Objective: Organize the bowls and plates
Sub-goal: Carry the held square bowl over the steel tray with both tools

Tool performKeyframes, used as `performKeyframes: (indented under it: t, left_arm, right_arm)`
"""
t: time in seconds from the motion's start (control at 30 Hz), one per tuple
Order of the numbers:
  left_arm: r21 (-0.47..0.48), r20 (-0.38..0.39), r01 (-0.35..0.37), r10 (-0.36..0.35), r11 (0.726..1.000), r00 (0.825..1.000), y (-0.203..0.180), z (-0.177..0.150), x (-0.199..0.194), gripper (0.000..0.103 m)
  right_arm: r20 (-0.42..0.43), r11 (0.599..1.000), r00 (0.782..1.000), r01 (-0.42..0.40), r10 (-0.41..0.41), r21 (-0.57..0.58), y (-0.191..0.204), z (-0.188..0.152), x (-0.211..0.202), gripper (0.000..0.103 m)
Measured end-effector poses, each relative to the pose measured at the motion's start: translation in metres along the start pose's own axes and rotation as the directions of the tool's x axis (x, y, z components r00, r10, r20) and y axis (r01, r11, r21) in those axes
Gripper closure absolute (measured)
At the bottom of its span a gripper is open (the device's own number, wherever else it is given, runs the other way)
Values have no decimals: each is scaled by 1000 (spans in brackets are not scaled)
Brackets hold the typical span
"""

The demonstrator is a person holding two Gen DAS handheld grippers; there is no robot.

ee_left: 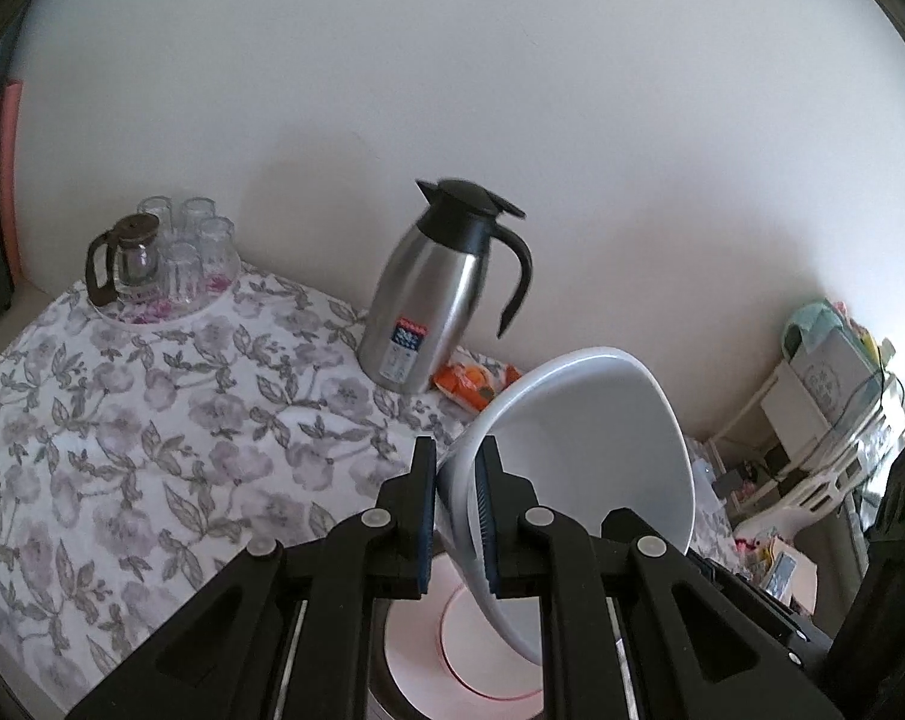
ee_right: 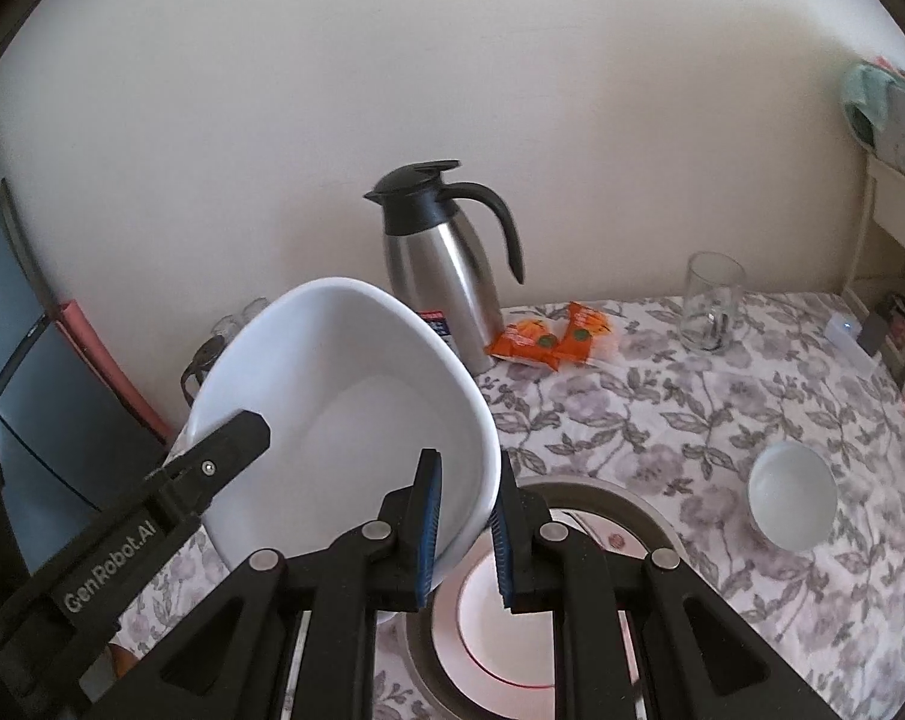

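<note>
A large white bowl [ee_left: 578, 450] is held tilted above the table between both grippers. My left gripper [ee_left: 457, 468] is shut on its left rim; that gripper also shows in the right wrist view [ee_right: 236, 432]. My right gripper [ee_right: 466, 486] is shut on the bowl's [ee_right: 344, 414] right rim. Under the bowl a white plate with a pink ring [ee_right: 500, 636] lies on a grey plate [ee_right: 632, 510]; the stack also shows in the left wrist view [ee_left: 452, 648]. A small white bowl [ee_right: 791, 495] stands on the floral tablecloth to the right.
A steel thermos jug [ee_right: 446, 282] stands by the wall, with orange snack packets [ee_right: 548, 336] and a glass mug [ee_right: 710, 303] to its right. A tray with a glass teapot and upturned glasses [ee_left: 164, 258] is at the far left. Cluttered shelves [ee_left: 824, 396] stand to the right.
</note>
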State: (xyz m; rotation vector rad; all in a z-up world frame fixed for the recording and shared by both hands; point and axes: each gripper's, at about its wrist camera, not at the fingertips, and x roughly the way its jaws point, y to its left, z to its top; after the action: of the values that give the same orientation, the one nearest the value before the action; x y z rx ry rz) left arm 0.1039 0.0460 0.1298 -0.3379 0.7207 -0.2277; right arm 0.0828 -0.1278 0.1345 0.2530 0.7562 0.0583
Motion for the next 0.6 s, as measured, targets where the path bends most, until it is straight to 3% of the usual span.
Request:
performKeyframes:
  t: [0.6]
  left_arm:
    - [161,-123,-7,27,987,992,-57,-50,34,90]
  right_arm:
    - [-25,994,999,30,-27,109,-76,-37,-2,86]
